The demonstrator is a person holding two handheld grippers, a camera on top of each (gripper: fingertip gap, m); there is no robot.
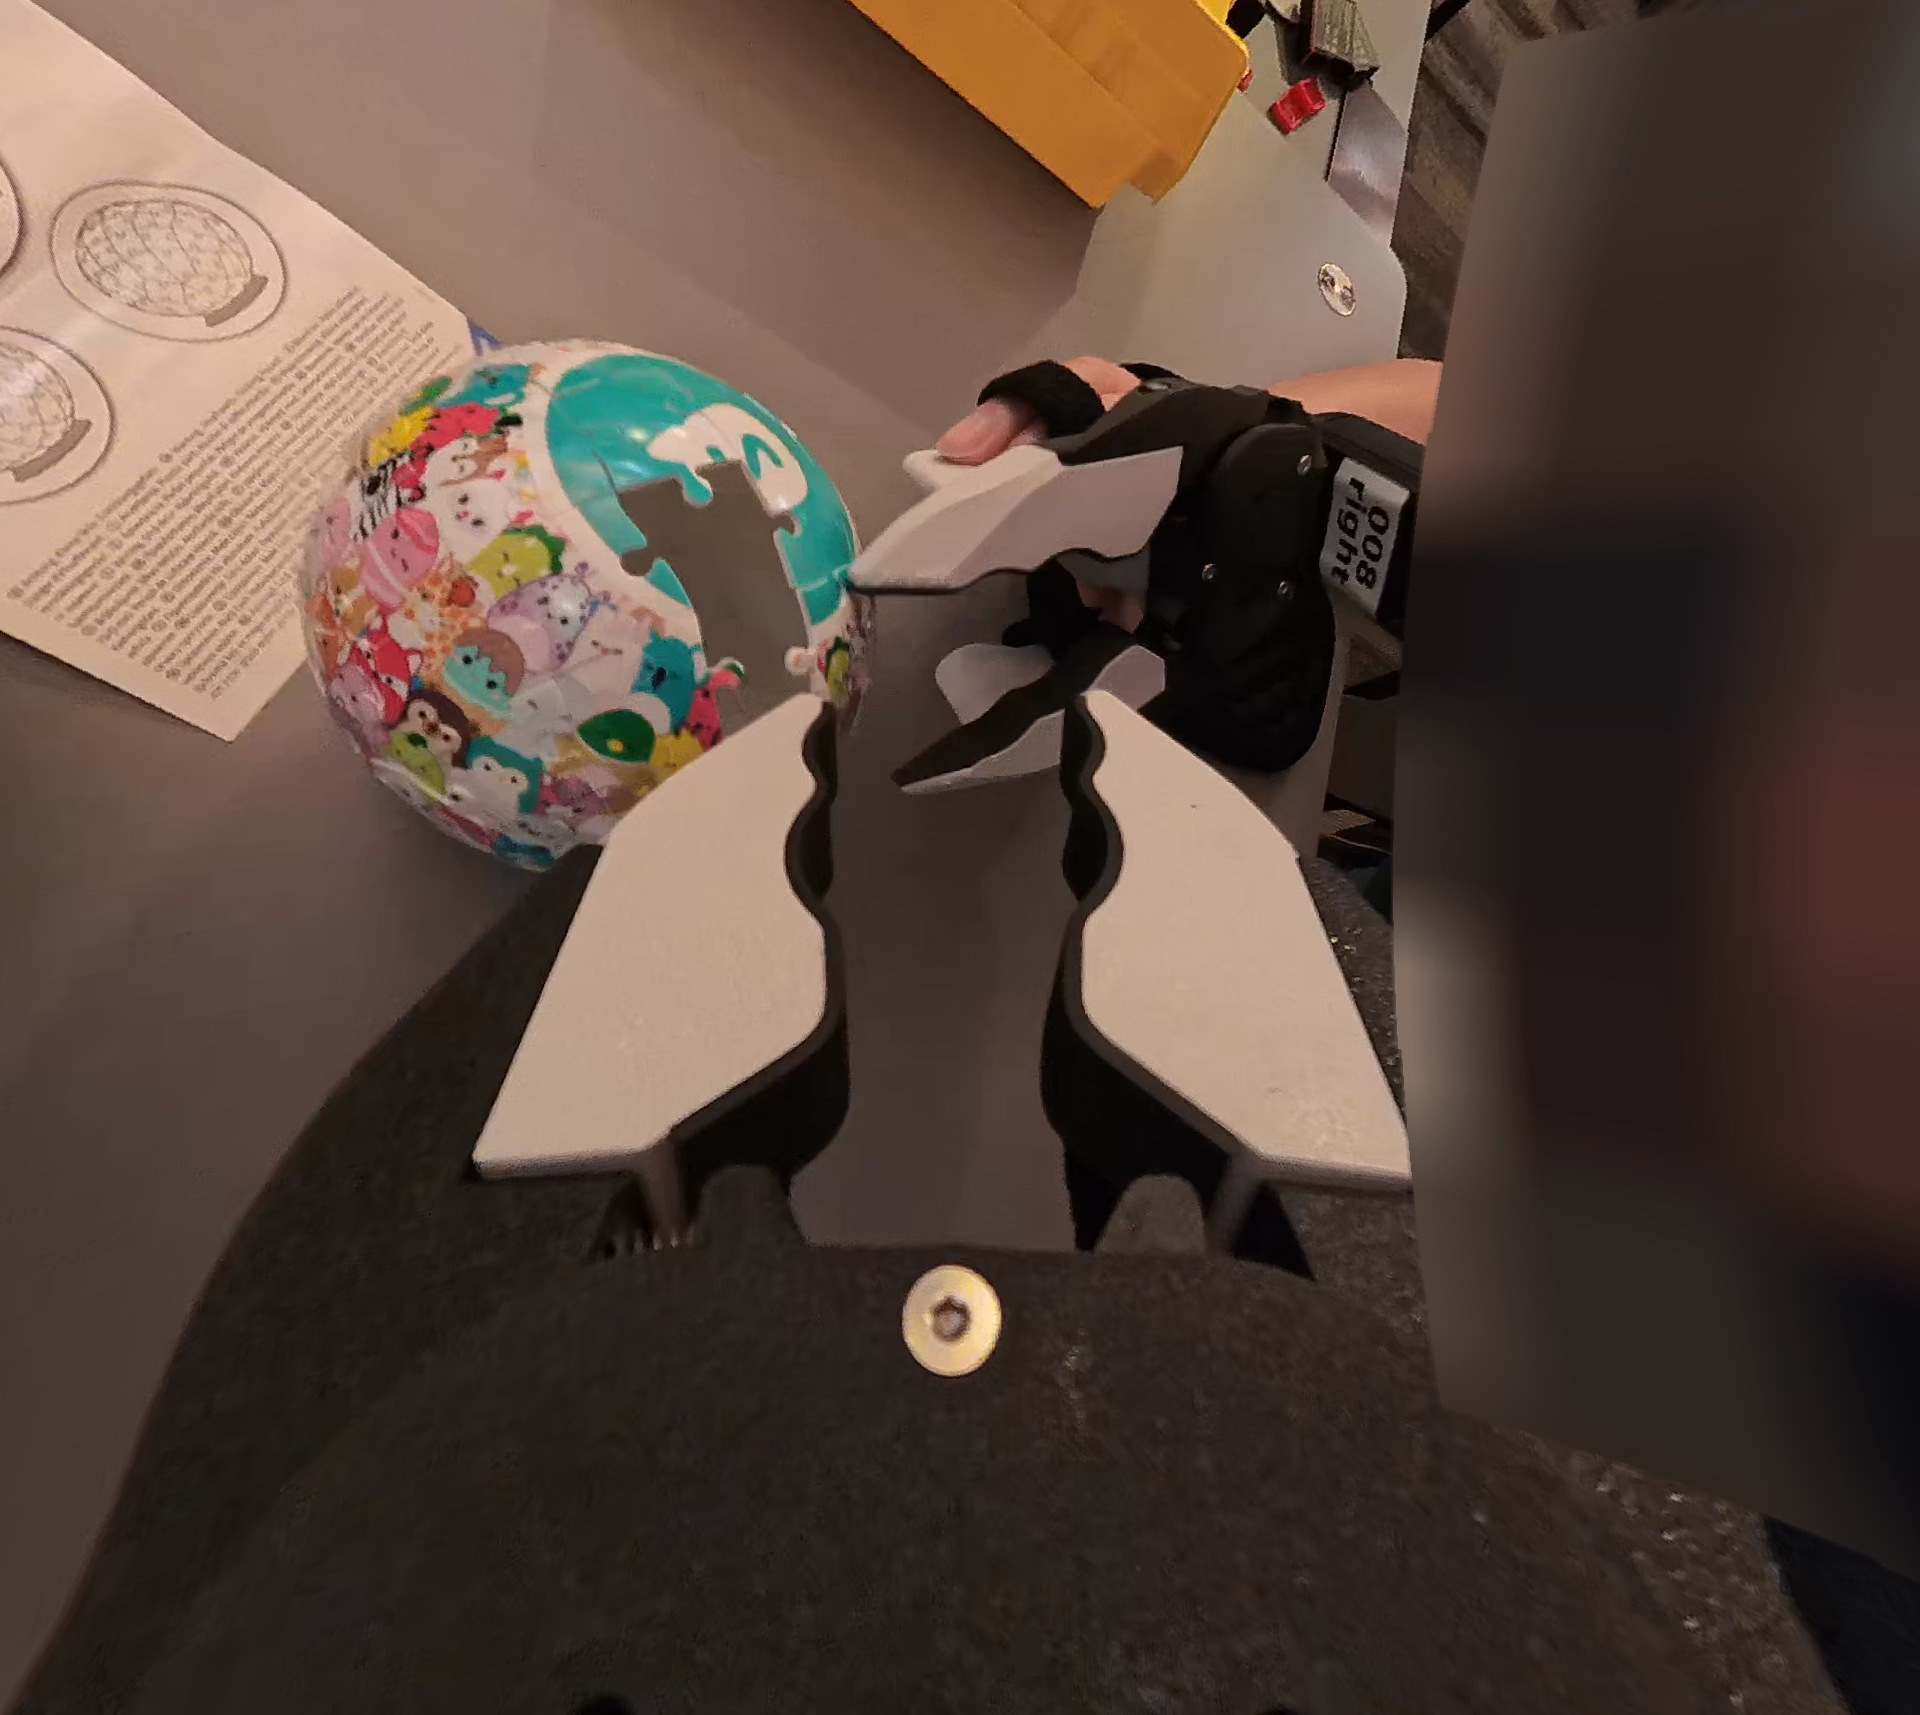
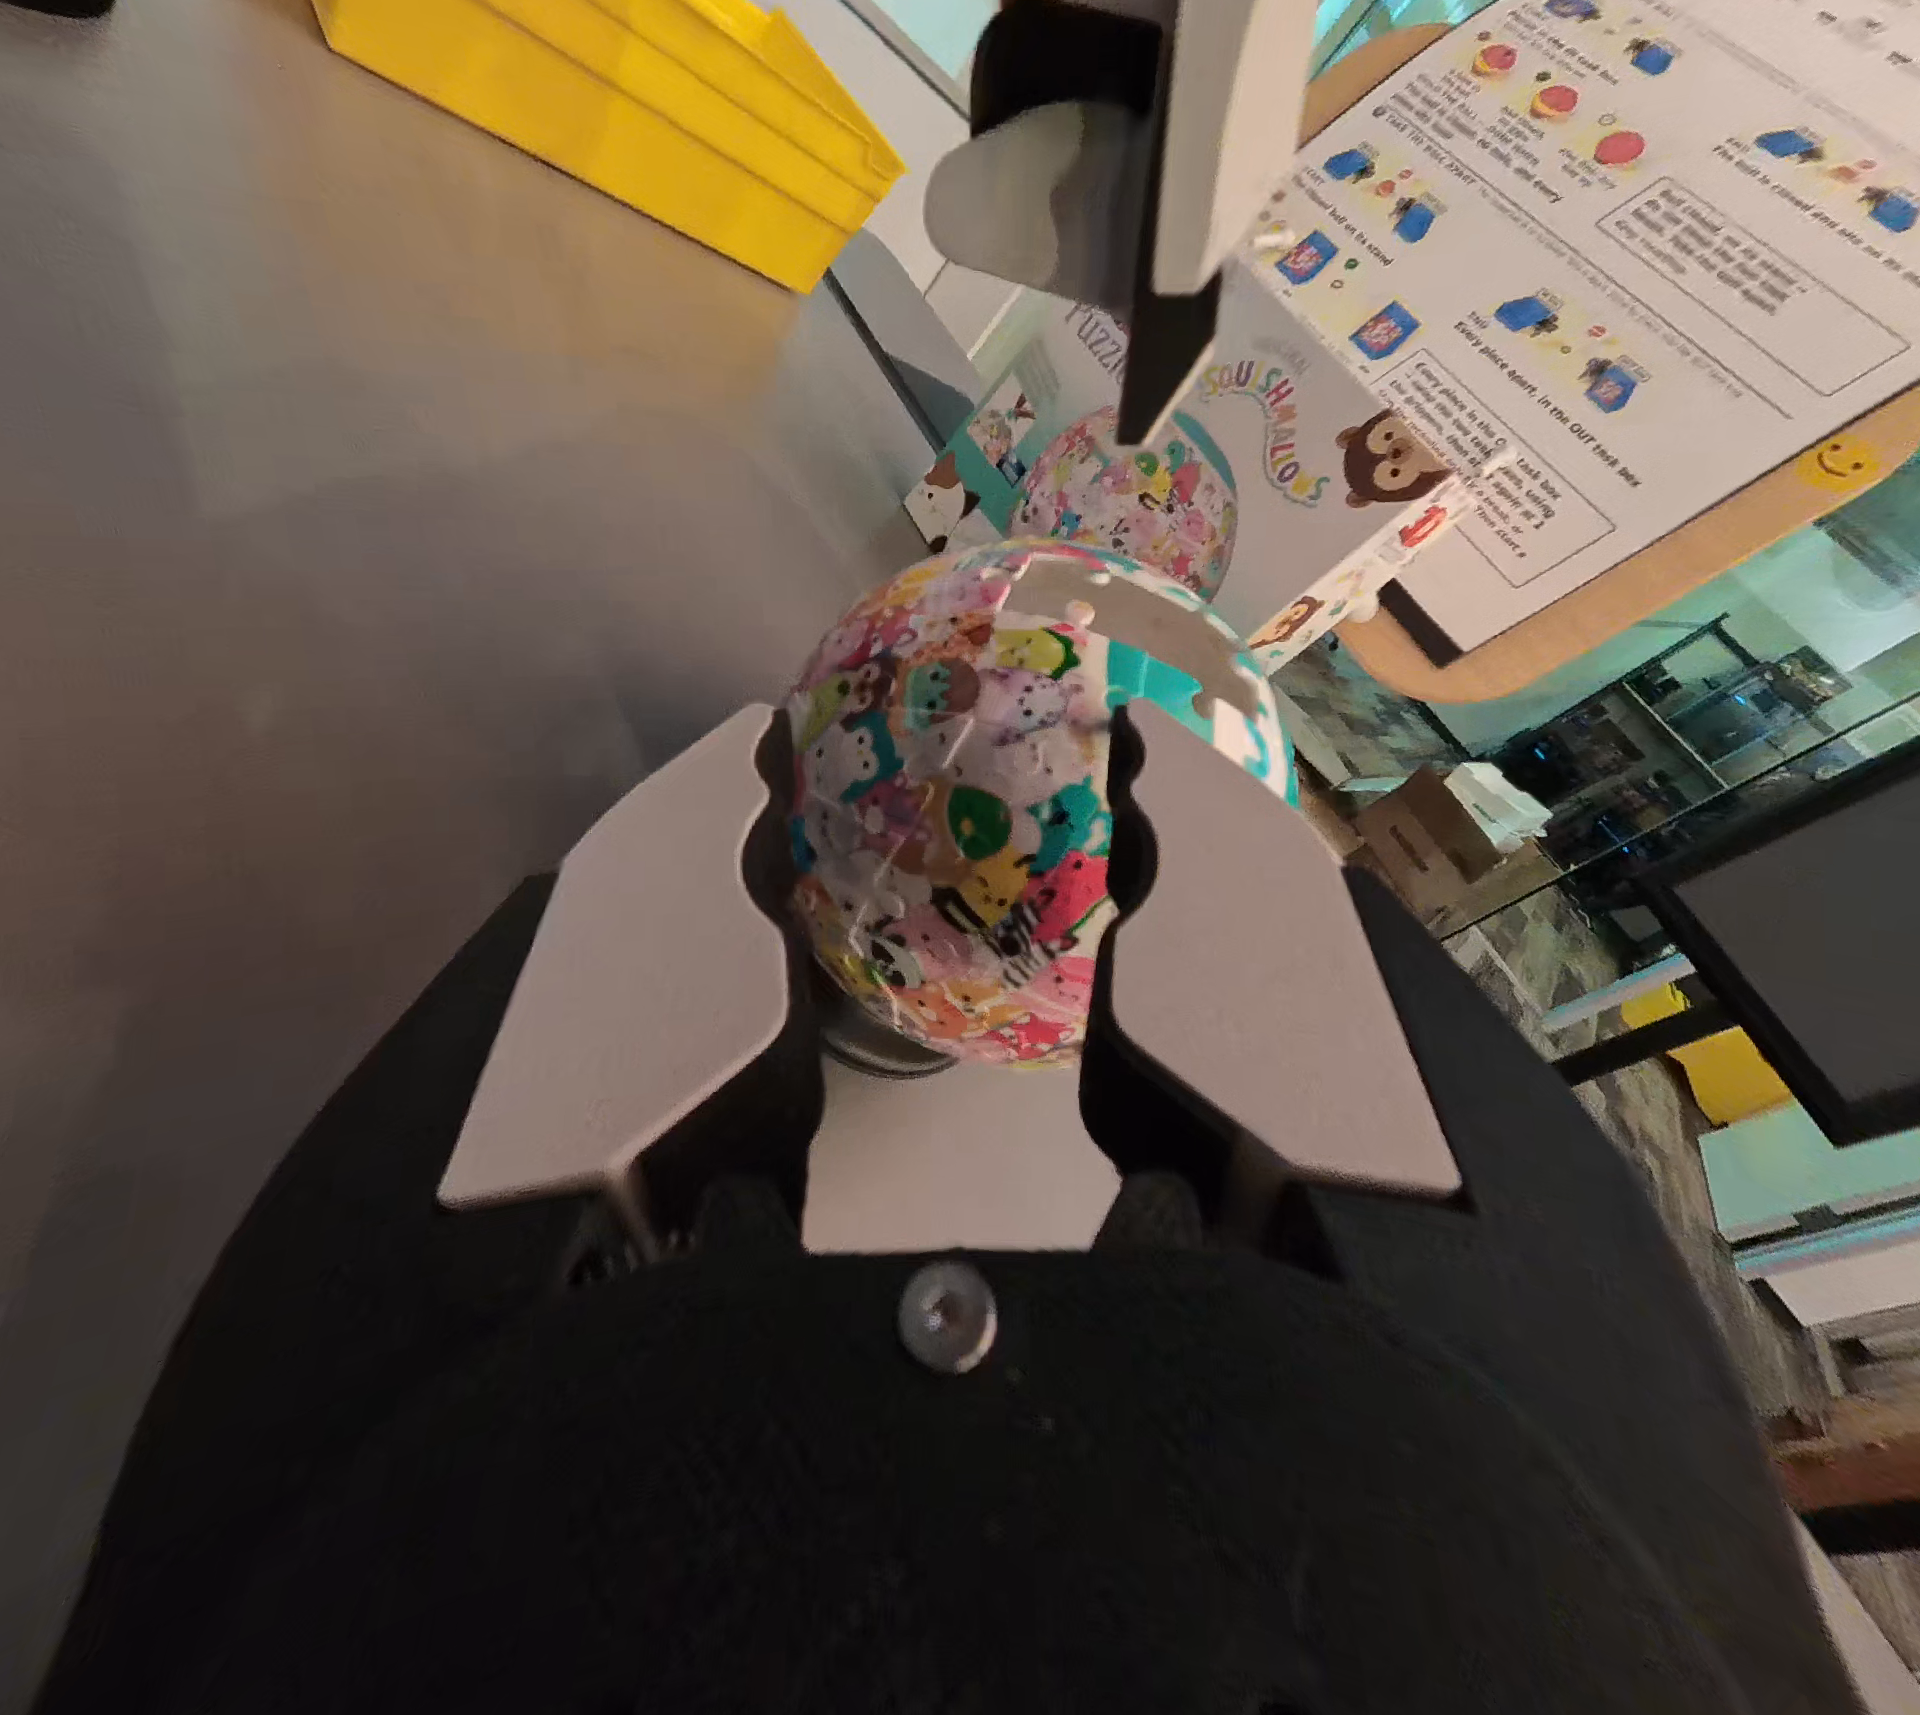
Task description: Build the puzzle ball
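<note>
Ok so here's where I'm at with the puzzle ball (image 1: 582, 605). It's sitting on the grey table (image 1: 644, 138), mostly assembled, covered in colourful cartoon critters with a teal patch up top. There's a jagged hole (image 1: 727, 564) in that teal part where pieces haven't gone in.

My left gripper (image 1: 945, 720) is spread apart with nothing in it. The ball is just past its left finger tip, so ahead and to the left; from this cam I can't say if the tip actually touches it. Further out on that side lies the paper instruction sheet (image 1: 187, 377), partly tucked behind the ball.

My right gripper (image 2: 940, 730) is also spread, and from its own cam the ball (image 2: 966, 824) sits right between the two fingers. Whether the pads are really pressing on it, I can't tell. From the left cam the right gripper (image 1: 878, 678) comes in from the right side, upper finger tip right up against the rim of the hole, the other finger lower down near the table.

Past both tongs there's a stack of yellow bins (image 2: 582, 34). Beyond the ball in the right cam I can see the puzzle's box (image 2: 1226, 460) and a propped-up instruction board (image 2: 1621, 252).
</note>
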